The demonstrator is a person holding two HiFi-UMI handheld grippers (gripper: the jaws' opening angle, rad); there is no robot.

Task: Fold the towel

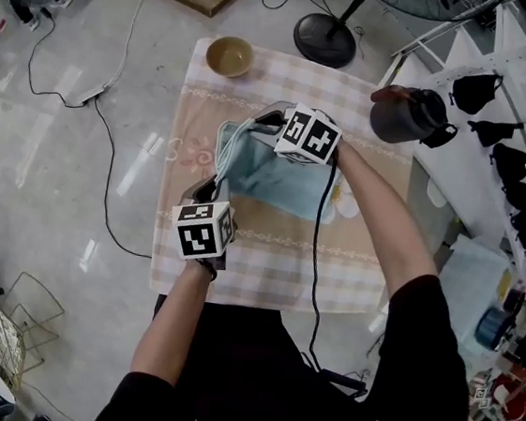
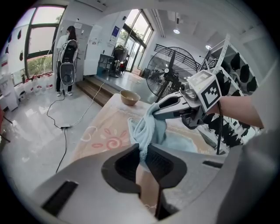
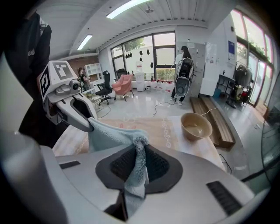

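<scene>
Both claws grip the towel [image 1: 280,183], light blue terry, held up over the middle of the desk [image 1: 266,267], which has a pink-and-cream checked cloth with a flower print. Left claw [image 2: 142,159]: jaws narrow, pinched on a bunched corner of the towel, with fabric squeezed between the pads and rising out of the gap. Right claw [image 3: 138,164]: jaws also narrow, clamped on another bunched corner, and a twisted strip of cloth runs down through the gap and hangs below the pads. In the head view the left claw sits at the near left end of the towel and the right claw at the far upper end, both angled downward, marker cubes facing up. The towel stretches between the two claws in a slack band, and its lower part spreads toward the right side of the desk. Cannot tell if that part touches the cloth. Each gripper view shows the other claw biting its own corner, so the two held corners are near each other but apart. A tan bowl [image 1: 229,57] stands at the far edge of the desk, well apart from the towel and empty as far as can be seen. A dark kettle [image 1: 411,115] stands at the far right of the desk. A floor fan [image 2: 173,72] stands beyond the desk. A black cable [image 1: 315,249] runs from the right claw along the forearm. A person [image 3: 183,74] stands far back in the room.
</scene>
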